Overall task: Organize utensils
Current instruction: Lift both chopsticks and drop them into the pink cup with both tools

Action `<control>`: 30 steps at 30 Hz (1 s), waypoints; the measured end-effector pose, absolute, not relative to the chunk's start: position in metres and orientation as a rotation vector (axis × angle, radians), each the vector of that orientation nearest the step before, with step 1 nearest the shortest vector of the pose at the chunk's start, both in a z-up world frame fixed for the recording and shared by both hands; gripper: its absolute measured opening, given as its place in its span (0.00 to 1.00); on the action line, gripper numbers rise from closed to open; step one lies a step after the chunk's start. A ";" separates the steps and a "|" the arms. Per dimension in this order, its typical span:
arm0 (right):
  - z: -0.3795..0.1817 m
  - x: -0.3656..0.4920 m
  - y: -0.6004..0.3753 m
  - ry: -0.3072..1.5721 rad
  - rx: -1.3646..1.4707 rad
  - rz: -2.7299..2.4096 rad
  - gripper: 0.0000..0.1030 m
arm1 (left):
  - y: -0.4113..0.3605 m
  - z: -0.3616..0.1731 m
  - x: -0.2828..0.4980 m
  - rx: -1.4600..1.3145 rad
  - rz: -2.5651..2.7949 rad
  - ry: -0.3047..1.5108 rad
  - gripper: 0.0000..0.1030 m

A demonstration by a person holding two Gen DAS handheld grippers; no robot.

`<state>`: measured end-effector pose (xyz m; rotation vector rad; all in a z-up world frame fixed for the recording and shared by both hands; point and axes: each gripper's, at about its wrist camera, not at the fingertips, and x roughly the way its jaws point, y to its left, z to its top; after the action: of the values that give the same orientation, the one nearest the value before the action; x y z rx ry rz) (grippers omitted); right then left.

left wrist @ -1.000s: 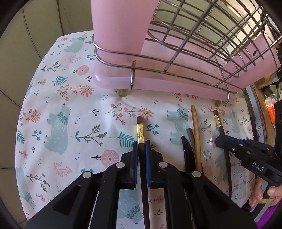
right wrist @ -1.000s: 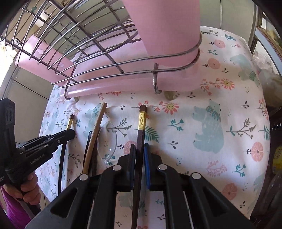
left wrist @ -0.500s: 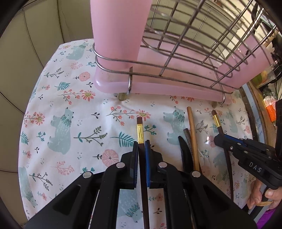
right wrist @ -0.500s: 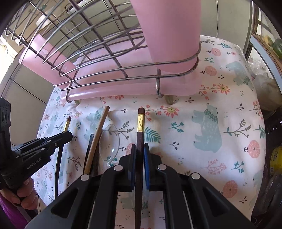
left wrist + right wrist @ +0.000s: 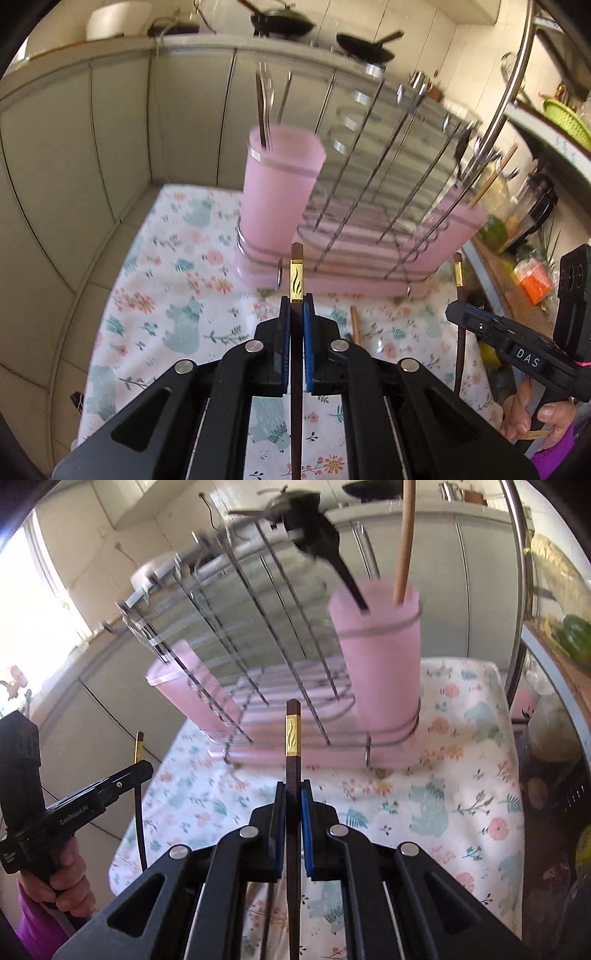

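My left gripper (image 5: 295, 308) is shut on a dark chopstick (image 5: 296, 282) with a gold band, held above the cloth and pointing at the left pink cup (image 5: 280, 192), which holds metal utensils. In the right wrist view, my right gripper (image 5: 293, 790) is shut on a matching chopstick (image 5: 293, 738) in front of the right pink cup (image 5: 380, 672). That cup holds a black spoon (image 5: 325, 542) and a wooden handle (image 5: 404, 542). Each gripper also shows in the other's view, the right gripper (image 5: 454, 315) and the left gripper (image 5: 146, 766). The wire dish rack (image 5: 373, 184) joins the cups.
A floral bear-print cloth (image 5: 177, 295) covers the table. A wooden chopstick (image 5: 355, 325) lies on it near the rack. Cabinet panels (image 5: 74, 166) stand behind and to the left. Pans sit on the counter (image 5: 280, 22) above. Bottles and vegetables (image 5: 517, 221) crowd the right side.
Both grippers have risen and tilted upward, lifting their chopsticks off the cloth. The cup rims and the counter behind have come into view.
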<state>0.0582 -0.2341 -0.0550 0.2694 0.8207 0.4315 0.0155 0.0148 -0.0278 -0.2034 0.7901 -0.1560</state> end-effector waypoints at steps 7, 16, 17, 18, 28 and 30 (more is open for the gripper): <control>-0.023 0.039 -0.254 0.708 0.277 0.438 0.07 | 0.027 0.021 -0.010 -0.230 -0.153 0.611 0.05; 0.036 0.027 -0.283 0.543 0.267 0.420 0.07 | 0.042 0.080 -0.023 -0.247 -0.131 0.411 0.05; 0.045 0.026 -0.285 0.521 0.262 0.419 0.07 | 0.043 0.087 -0.023 -0.243 -0.128 0.390 0.05; 0.054 0.027 -0.286 0.496 0.256 0.417 0.07 | 0.044 0.097 -0.023 -0.237 -0.124 0.367 0.05; 0.140 0.042 -0.307 0.243 0.225 0.344 0.07 | 0.049 0.175 -0.003 -0.237 -0.079 0.191 0.05; 0.150 0.049 -0.313 0.208 0.234 0.324 0.07 | 0.051 0.184 0.004 -0.243 -0.068 0.166 0.05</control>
<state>0.0495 -0.3127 0.1495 0.2338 0.2084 0.3243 0.0041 0.0514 0.1837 -0.2427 0.1664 -0.0681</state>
